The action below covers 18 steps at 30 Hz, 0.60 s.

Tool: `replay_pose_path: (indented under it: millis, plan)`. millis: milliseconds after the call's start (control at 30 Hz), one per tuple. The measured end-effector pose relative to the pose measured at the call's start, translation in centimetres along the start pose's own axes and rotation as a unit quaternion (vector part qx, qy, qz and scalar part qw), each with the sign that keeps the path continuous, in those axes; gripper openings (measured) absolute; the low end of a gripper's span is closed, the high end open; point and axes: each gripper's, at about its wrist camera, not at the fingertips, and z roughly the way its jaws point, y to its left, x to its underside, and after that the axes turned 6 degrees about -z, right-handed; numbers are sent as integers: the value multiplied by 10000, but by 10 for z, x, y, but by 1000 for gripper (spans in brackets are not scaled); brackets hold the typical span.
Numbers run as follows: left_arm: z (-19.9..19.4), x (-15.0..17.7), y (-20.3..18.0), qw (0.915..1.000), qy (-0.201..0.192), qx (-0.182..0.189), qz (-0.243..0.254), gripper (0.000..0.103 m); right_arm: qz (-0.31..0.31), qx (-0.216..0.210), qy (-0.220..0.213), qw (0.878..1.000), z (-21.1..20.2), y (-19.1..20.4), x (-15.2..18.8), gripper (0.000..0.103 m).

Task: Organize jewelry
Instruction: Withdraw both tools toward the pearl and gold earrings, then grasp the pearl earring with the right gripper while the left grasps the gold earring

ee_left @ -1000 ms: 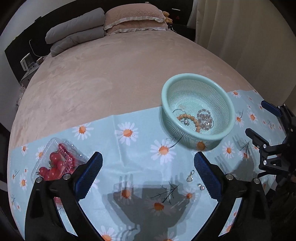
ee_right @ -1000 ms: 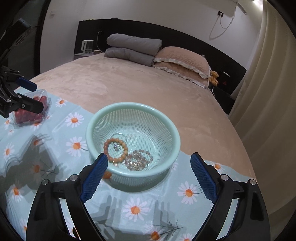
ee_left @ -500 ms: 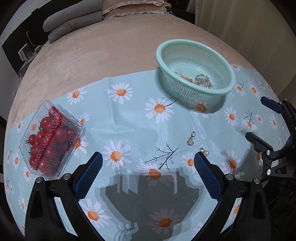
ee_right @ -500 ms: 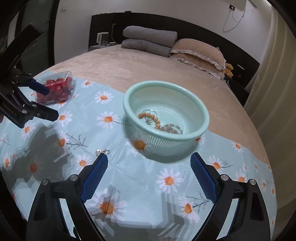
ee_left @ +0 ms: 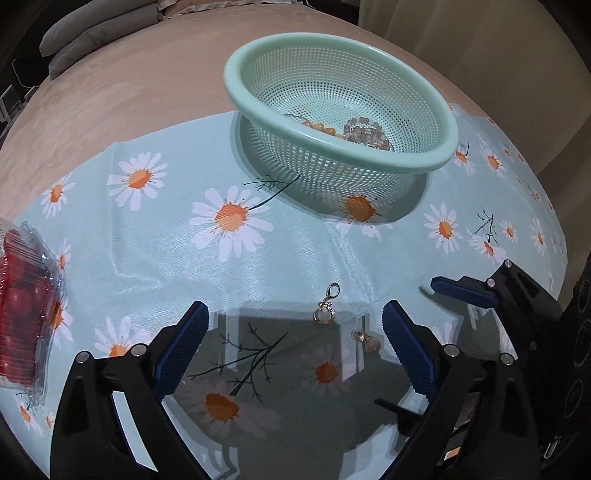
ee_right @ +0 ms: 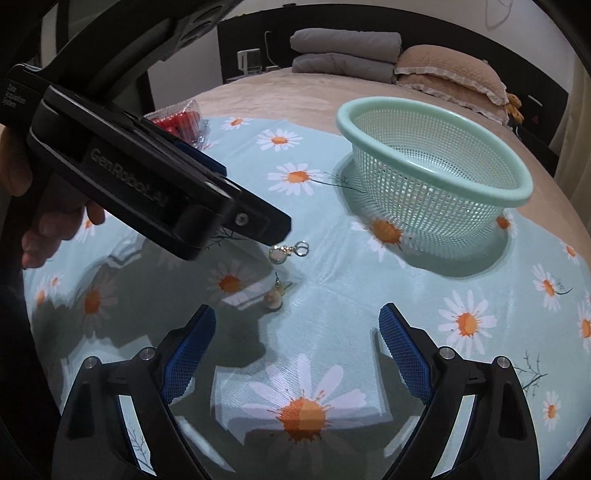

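**Loose pieces on the daisy cloth, both grippers spread**

While I look down my left wrist camera, the left gripper [ee_left: 293, 347] hangs low over the cloth with its blue fingers [ee_left: 181, 347] spread wide and nothing between them. The pendant charm [ee_left: 325, 312] lies flat on the tablecloth [ee_left: 166, 236] just ahead of that gap, and the pearl earring [ee_left: 365, 338] sits just beside the right-hand finger. Both pieces are apart from each other and well short of the mint basket [ee_left: 436, 162].

That basket stands upright on the far part of the cloth, and I can see an orange bead bracelet [ee_left: 321, 127] and a pale bead bracelet [ee_left: 365, 134] in its bottom.

My right gripper [ee_right: 297, 345] is also wide apart and empty, nearer the cloth's front edge.

The cloth is light blue with white and orange daisies, laid over a tan bedspread [ee_left: 140, 74]. A clear box of cherry tomatoes [ee_right: 181, 120] rests at the cloth's left edge. At the head of the bed I see folded grey quilts [ee_right: 347, 51], ruffled pink pillows [ee_right: 450, 72] and a dark headboard [ee_right: 369, 26]; a beige curtain [ee_left: 498, 55] hangs on the right.
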Motion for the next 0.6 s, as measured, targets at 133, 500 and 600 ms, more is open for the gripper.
replay_pose_path:
  millis: [133,500,600]
  plan:
    - [17,-6,-6,9999,105,77,45,81,209,-41,75,9997,14,-1,-1,66]
    - [27,-7,5,9996,212,-94,-131,3,231,93,95,9996,17,6,3,11]
    - [26,-1,6,9996,252,58,-90,2,259,31,133,9996,12,2,6,11]
